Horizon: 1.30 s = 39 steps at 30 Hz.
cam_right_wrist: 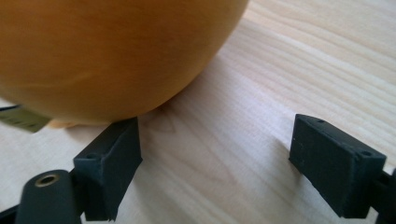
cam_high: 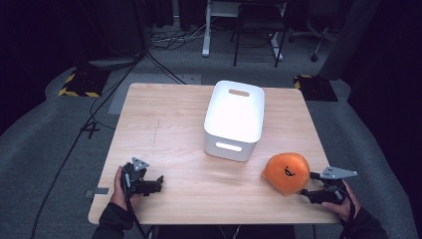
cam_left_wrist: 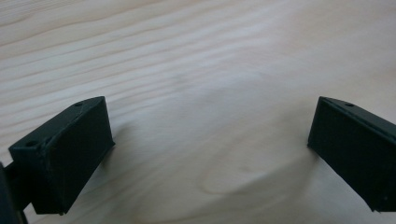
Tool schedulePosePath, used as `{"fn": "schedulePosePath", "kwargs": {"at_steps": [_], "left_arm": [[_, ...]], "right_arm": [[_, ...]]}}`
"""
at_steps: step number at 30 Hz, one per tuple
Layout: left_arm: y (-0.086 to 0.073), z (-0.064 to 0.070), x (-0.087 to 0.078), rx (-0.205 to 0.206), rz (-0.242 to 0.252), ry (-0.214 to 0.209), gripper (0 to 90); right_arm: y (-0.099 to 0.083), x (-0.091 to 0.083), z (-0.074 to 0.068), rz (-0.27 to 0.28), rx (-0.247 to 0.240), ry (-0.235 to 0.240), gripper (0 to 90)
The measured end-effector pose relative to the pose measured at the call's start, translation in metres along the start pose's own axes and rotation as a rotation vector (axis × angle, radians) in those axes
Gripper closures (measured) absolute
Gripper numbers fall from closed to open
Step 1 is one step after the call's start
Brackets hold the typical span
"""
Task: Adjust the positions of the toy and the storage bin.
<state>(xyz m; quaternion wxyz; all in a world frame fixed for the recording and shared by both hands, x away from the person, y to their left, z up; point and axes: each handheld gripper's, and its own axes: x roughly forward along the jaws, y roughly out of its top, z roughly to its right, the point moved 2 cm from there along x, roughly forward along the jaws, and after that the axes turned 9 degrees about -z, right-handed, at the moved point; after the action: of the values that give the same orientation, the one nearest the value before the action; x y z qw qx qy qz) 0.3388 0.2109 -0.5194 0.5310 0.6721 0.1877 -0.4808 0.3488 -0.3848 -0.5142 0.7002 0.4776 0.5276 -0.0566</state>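
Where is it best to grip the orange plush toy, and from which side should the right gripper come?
Probably low on the orange plush toy, at its rounded flank facing the right gripper, coming sideways along the table. The toy bulges wide, so the open jaws may need to pinch soft fabric.

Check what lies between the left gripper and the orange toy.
Bare wood only: in the high view nothing sits on the table between the left gripper and the orange toy.

A lab or recording studio is suggested: a lone wooden table (cam_high: 164, 124) is set on grey carpet (cam_high: 45, 129), w/ dark curtains all round, cables (cam_high: 99, 102) run across the floor, hazard-striped plates (cam_high: 79, 84), and desk legs (cam_high: 206, 30) & an office chair (cam_high: 318, 30) seen behind.
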Motion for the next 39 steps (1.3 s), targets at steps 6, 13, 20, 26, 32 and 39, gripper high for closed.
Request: {"fn": "schedulePosePath", "kwargs": {"at_steps": [6,13,20,26,32,39], "left_arm": [[-0.003,0.009,-0.003,0.093,-0.010,-0.049,0.3],[-0.005,0.010,-0.003,0.118,-0.006,-0.065,0.4],[-0.005,0.010,-0.003,0.120,-0.008,-0.070,0.3],[-0.005,0.010,-0.003,0.120,-0.011,-0.072,0.3],[-0.005,0.010,-0.003,0.120,-0.011,-0.074,0.3],[-0.005,0.010,-0.003,0.121,-0.011,-0.074,0.3]], "right_arm": [[0.001,-0.010,-0.002,0.023,0.003,0.039,16.6],[0.008,-0.026,-0.009,0.080,-0.017,0.052,17.3],[0.014,-0.033,-0.015,0.095,-0.021,0.057,18.2],[0.020,-0.043,-0.022,0.122,-0.040,0.063,18.7],[0.027,-0.050,-0.026,0.158,-0.045,0.063,18.9],[0.033,-0.054,-0.025,0.192,-0.043,0.051,18.6]]}}
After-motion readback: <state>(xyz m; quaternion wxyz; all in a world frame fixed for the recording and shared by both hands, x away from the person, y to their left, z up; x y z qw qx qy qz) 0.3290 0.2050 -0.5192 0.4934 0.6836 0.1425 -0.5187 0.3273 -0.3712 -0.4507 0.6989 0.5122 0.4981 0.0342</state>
